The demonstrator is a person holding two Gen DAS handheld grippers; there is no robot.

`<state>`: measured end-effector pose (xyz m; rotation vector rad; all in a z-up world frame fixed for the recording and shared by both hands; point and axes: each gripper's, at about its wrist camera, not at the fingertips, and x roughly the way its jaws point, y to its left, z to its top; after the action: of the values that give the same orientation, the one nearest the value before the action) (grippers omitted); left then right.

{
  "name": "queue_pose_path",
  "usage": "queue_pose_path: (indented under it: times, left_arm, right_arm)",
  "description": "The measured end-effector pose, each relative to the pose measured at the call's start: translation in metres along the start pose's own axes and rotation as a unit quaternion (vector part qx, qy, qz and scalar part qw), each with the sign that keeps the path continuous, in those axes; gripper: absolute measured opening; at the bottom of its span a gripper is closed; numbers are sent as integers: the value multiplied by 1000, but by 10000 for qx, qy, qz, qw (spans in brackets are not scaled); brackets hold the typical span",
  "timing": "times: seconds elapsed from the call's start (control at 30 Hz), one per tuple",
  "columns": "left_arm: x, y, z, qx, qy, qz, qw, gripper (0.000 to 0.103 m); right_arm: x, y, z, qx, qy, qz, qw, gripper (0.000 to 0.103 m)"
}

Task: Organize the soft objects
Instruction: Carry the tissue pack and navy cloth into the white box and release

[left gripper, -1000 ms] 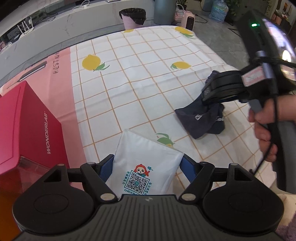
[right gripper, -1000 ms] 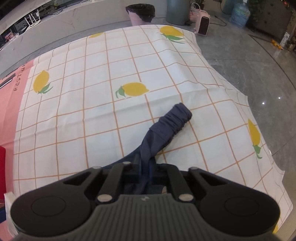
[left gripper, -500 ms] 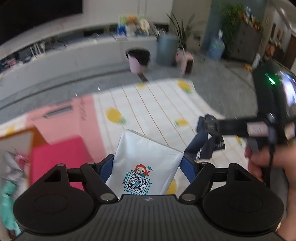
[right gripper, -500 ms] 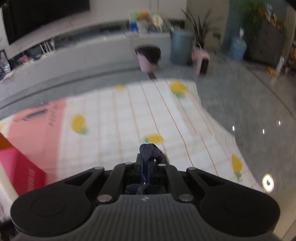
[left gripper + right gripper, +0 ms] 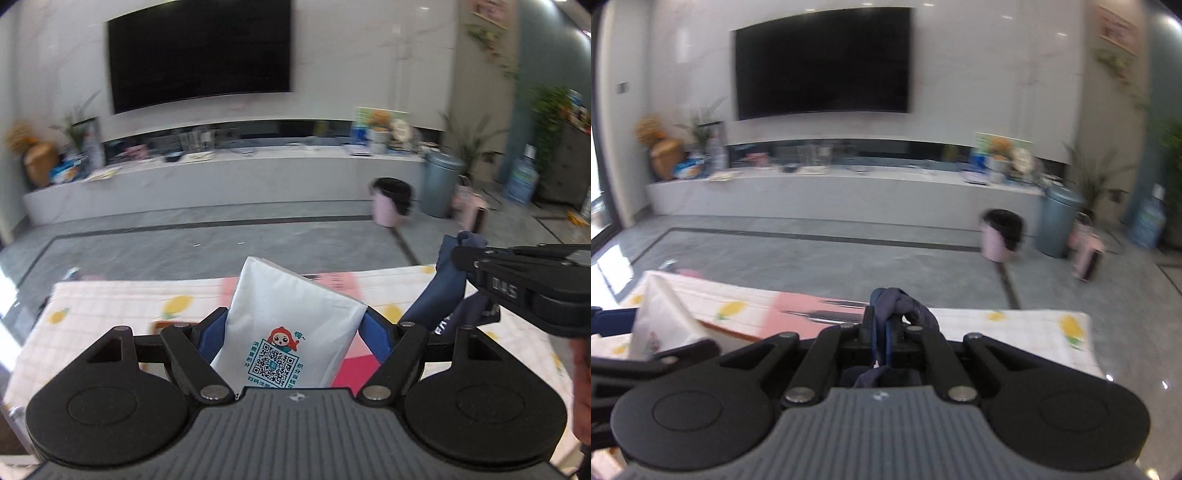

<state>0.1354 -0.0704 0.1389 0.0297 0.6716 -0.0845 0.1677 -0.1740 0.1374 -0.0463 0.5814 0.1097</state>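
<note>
Left gripper point(image 5: 295, 328) stands wide with both blue pads pressed against the white packet point(image 5: 291, 325) held above the table, while right gripper point(image 5: 882, 332), to its right at like height, is clamped tight on dark blue cloth point(image 5: 905, 306), a hand point(image 5: 581, 387) on its handle.

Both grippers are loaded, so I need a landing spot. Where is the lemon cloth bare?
Bare lemon cloth lies right of the right gripper; another patch left of the white pouch. Crowded between pouch and navy garment.
</note>
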Motion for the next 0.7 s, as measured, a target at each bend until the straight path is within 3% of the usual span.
queue_pose_path:
  times: [0.17,0.3,0.5,0.7]
  left_arm:
    - [12,46,-17,-314,127,448,9984,88]
    - [31,81,-37,-508,302,506,9970,88]
    - [68,121,-70,-932,726,144,9929,88]
    - [103,148,-92,-1416,1015,-332,9842,87]
  right_arm:
    - [25,58,-6,-417,202,596,9971,1]
    - [53,92,-25,-783,636,1059,9893,1]
    - [83,126,-53,-1302,1157,1716,9696,1]
    - [100,150,-77,-1772,1634,1906,9516,2]
